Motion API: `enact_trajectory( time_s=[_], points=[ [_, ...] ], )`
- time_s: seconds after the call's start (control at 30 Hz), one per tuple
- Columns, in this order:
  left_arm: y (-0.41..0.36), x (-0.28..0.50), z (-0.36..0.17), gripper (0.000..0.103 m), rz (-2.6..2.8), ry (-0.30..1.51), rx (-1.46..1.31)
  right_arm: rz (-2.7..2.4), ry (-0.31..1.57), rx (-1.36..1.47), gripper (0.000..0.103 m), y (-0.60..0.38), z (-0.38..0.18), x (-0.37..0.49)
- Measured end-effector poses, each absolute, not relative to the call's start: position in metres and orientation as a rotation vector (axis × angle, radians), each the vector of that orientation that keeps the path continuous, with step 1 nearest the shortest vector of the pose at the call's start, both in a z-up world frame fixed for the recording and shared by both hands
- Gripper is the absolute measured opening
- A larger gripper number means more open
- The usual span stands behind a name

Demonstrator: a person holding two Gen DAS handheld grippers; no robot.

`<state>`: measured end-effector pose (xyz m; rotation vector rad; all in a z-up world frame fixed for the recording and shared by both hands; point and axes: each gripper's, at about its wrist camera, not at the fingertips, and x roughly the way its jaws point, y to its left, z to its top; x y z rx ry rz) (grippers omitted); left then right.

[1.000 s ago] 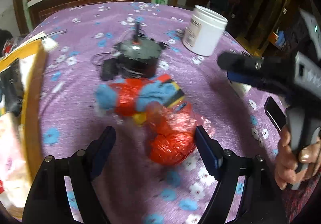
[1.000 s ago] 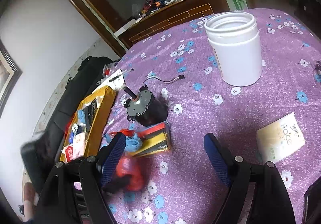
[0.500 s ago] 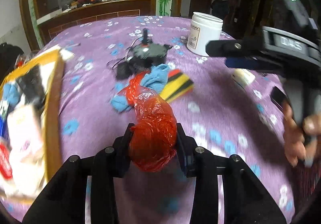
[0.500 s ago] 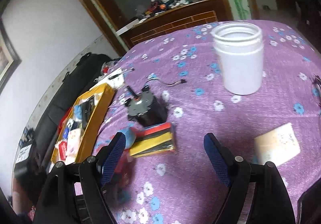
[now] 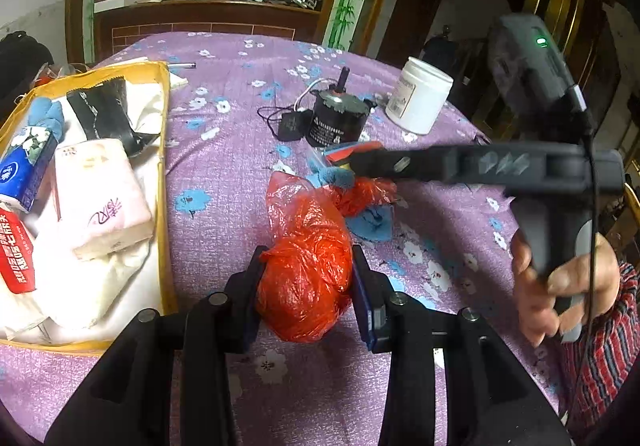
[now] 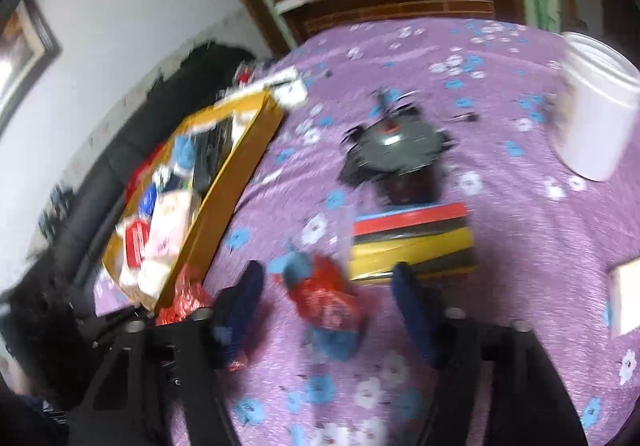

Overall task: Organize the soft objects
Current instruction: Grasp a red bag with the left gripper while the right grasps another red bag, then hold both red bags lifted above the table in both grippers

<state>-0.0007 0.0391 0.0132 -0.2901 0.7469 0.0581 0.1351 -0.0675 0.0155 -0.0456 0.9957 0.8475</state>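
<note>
Purple flowered surface (image 5: 224,214) was noted, the red plastic bag (image 5: 308,278) clamped in the left gripper (image 5: 306,286) jaws beside the yellow tray (image 5: 164,150), where release was judged due, while the right gripper (image 6: 328,306) jaws were closing around a second red bundle (image 6: 324,298), not yet gripped.

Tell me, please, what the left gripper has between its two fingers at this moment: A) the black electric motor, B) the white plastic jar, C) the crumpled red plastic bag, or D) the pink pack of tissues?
C: in the left wrist view the left gripper has its fingers pressed against both sides of the crumpled red plastic bag, while the jar, motor and tissue pack lie away from it.
</note>
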Motion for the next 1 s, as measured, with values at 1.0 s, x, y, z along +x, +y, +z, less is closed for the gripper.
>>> enact_trajectory(
  time_s=[1.0],
  points=[
    [0.031, 0.018, 0.024, 0.036, 0.302, 0.603, -0.109, 0.756, 0.852, -0.082, 0.031, -0.078, 0.023, 0.117]
  ],
)
